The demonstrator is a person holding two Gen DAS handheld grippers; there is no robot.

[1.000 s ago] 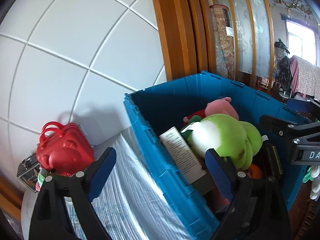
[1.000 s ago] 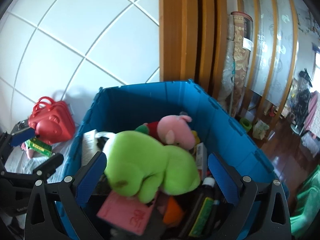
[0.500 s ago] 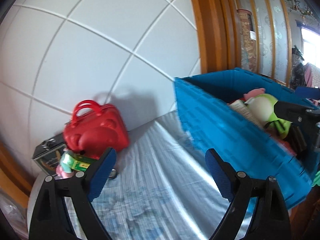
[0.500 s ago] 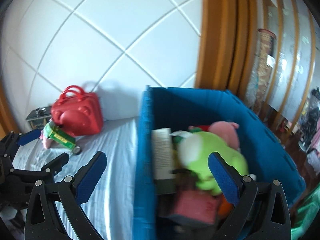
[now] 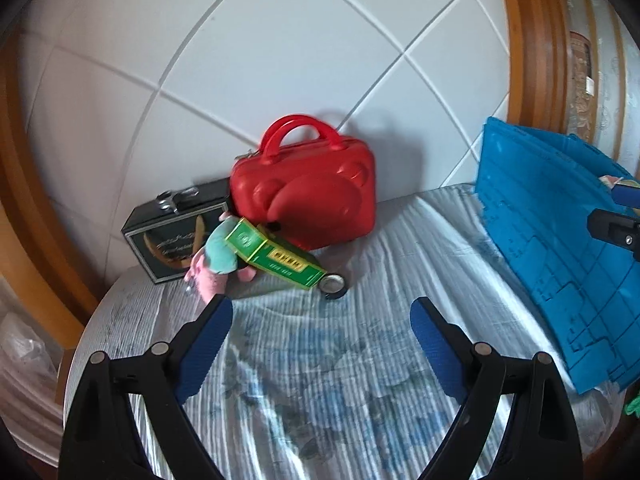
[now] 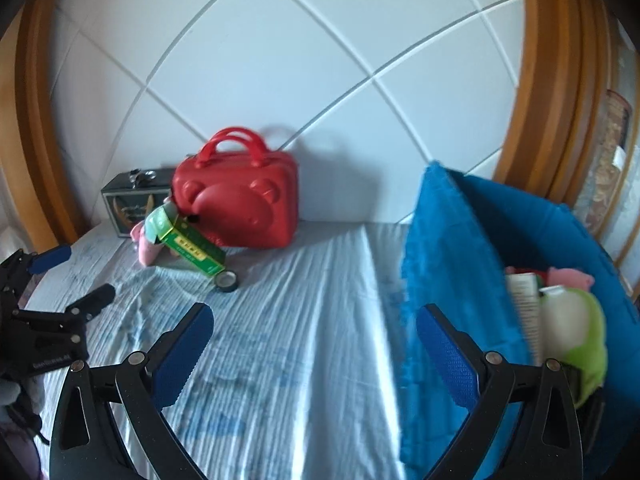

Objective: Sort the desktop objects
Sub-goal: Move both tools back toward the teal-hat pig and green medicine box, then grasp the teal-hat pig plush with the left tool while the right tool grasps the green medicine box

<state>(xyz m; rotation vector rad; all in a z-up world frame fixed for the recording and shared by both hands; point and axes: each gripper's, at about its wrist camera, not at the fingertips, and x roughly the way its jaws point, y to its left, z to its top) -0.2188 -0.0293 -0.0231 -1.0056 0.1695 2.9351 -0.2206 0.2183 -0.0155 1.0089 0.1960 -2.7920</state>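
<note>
Left wrist view: the left gripper has its jaws spread wide with nothing between them, hanging over the striped cloth that covers the worktop. Ahead of it, against the white panelled wall, stands a red bear-faced case. Leaning on the case's near side is a green carton, with a pink plush toy under its left end and a small tape roll at its right end. A dark box stands left of the case. Off to the right of this gripper is the blue crate.

From the right wrist, the right gripper is likewise wide open and empty above the cloth. The crate's near wall sits just behind its right finger, holding a green plush, a pink plush and a printed box. The left gripper shows at the far left.
</note>
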